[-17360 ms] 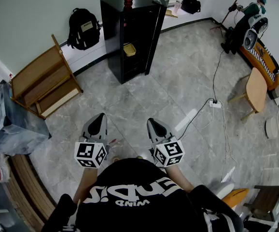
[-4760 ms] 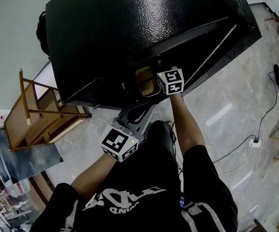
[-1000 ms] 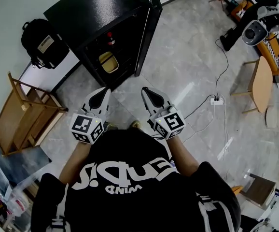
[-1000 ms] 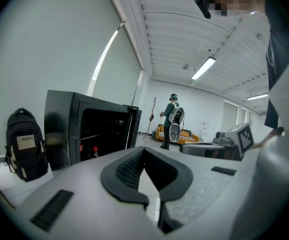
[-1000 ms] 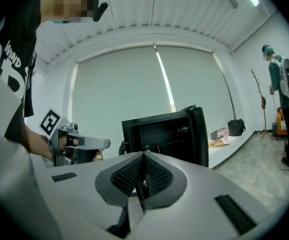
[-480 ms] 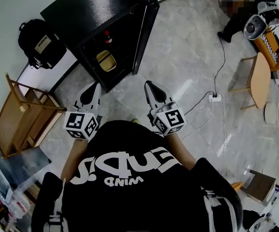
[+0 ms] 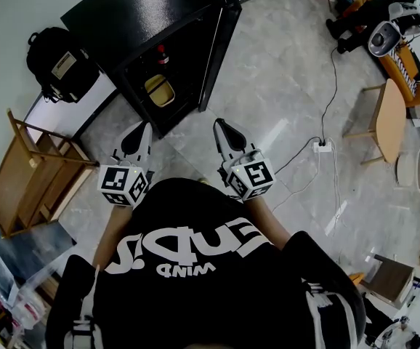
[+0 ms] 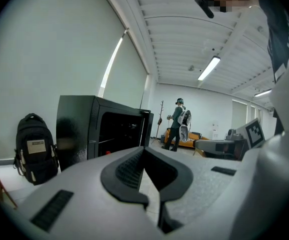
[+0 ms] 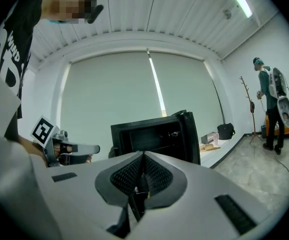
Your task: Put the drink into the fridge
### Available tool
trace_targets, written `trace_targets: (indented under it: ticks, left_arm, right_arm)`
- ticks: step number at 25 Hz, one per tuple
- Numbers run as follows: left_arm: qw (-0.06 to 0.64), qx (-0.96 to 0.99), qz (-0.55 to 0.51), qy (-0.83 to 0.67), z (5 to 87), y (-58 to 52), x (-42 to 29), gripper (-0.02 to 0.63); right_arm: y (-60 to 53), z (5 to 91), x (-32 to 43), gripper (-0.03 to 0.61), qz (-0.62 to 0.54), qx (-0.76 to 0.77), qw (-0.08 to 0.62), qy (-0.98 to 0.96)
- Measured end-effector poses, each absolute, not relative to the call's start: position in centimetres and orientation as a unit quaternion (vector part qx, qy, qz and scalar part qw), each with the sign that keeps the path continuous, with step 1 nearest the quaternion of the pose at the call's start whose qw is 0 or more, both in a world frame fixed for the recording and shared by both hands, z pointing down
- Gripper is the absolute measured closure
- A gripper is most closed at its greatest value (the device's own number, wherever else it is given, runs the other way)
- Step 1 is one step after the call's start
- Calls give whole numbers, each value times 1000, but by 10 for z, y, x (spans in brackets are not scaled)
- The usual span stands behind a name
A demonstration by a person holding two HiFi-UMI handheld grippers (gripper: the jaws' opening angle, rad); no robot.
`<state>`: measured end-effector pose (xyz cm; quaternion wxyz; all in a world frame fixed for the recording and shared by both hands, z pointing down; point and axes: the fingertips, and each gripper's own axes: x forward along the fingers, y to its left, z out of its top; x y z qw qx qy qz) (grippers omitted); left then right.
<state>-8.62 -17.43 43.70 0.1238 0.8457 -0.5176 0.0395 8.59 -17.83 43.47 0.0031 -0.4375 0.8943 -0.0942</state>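
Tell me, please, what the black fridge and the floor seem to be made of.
Fridge: probably painted metal, black, since its top shows a faint grainy sheen. Floor: likely polished stone or ceramic tiles, grey and marbled, with joint lines and light reflections.

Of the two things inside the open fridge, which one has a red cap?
The dark drink bottle, which stands higher in the fridge; the other thing, below it, is a yellow container.
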Motion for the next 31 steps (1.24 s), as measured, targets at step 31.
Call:
trace_targets:
  ticks: [31]
  left_arm:
    - [139, 834, 39, -533, 442, -158, -92, 606]
  right_arm:
    - [-163, 442, 87, 555, -95, -437, -1, 894]
